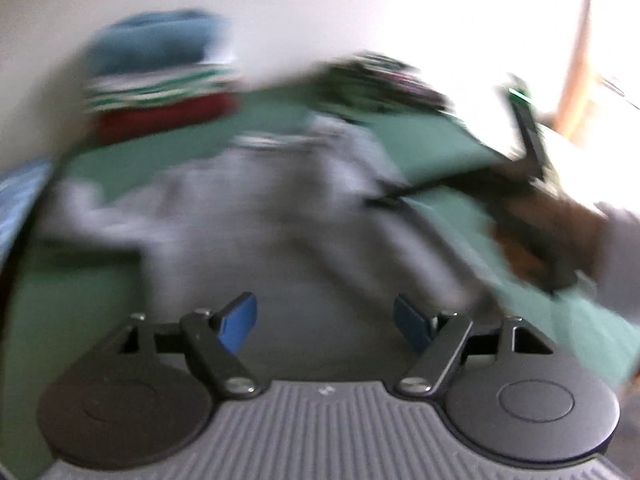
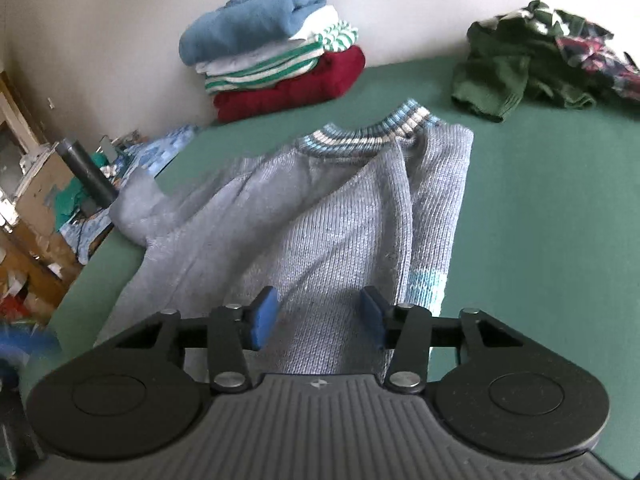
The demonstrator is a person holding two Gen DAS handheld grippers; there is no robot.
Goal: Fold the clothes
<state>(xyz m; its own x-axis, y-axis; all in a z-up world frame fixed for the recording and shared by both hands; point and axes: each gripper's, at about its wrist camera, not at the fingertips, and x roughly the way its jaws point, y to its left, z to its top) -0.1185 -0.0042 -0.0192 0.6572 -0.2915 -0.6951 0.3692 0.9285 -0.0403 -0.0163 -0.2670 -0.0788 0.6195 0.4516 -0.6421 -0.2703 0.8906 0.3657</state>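
My right hand-held gripper [image 2: 318, 320] hung open over grey sweater [image 2: 320, 208], left hand-held gripper [image 1: 326, 322] open too. Risk judged: one-layer pinch near hem would undo sleeve fold.

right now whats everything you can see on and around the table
sweater: 1, grey with a blue and white striped collar, centre of table, partly folded
folded stack: 1 pile, blue on top, green-white stripes, red at bottom, far left by wall
unfolded clothes: 1 heap, dark green and floral, far right
table: 1, green top
cardboard box: 1, brown, off the table's left edge amid clutter
left gripper: 1, black with blue pads, open over sweater
right gripper: 1, black with blue pads, open over the sweater's near edge
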